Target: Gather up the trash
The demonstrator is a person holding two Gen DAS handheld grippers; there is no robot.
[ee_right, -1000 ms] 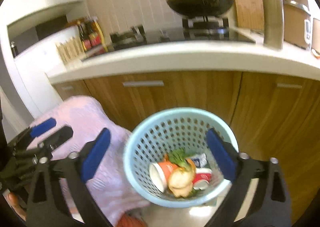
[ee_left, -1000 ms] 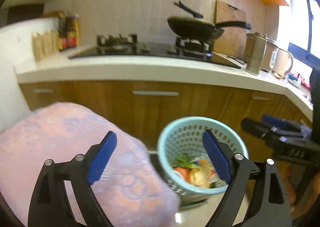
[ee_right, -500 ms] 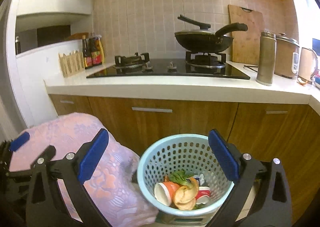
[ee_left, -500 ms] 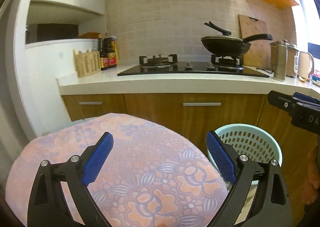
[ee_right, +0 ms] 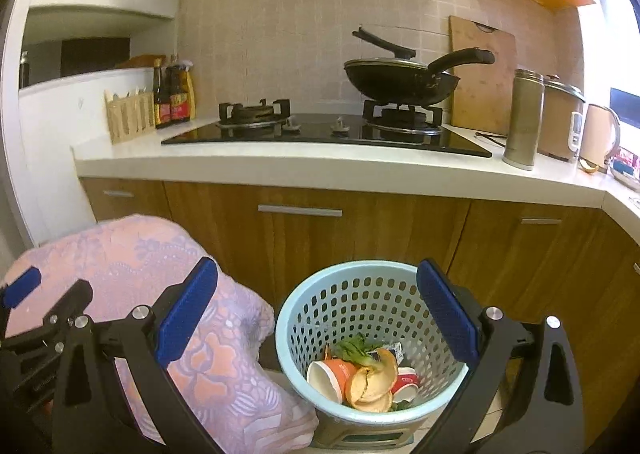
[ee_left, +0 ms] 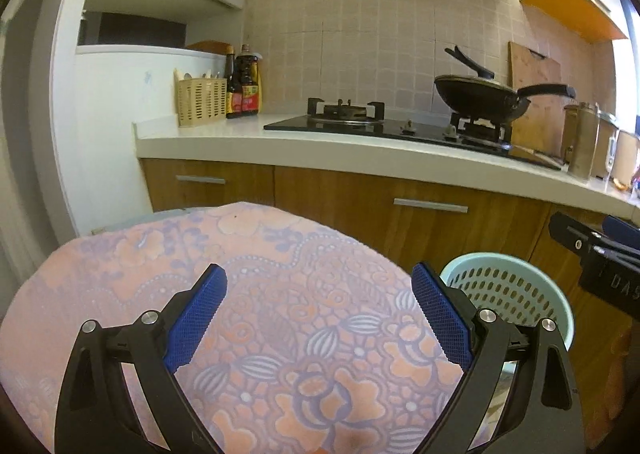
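A light blue perforated trash basket [ee_right: 372,294] stands on the floor in front of the wooden cabinets; it also shows in the left wrist view [ee_left: 508,286]. Inside lie an orange paper cup [ee_right: 332,372], fruit peel [ee_right: 372,386], green leaves [ee_right: 356,348] and a red cup [ee_right: 404,382]. My right gripper [ee_right: 316,314] is open and empty, above and in front of the basket. My left gripper [ee_left: 318,314] is open and empty over a pink floral cloth [ee_left: 248,314]. The right gripper's side shows at the right edge of the left wrist view [ee_left: 600,254].
The pink floral cloth [ee_right: 180,314] covers a bulky thing left of the basket. A white counter [ee_right: 340,166] holds a black hob [ee_right: 320,130], a wok [ee_right: 400,82], sauce bottles [ee_right: 172,98], a metal flask [ee_right: 522,118] and a cutting board [ee_right: 480,74]. Cabinet doors [ee_right: 300,238] stand behind the basket.
Both grippers have risen and tilted up; more of the counter and wall shows. The left gripper has shifted left, so the cloth now fills its view. Both jaws stay open.
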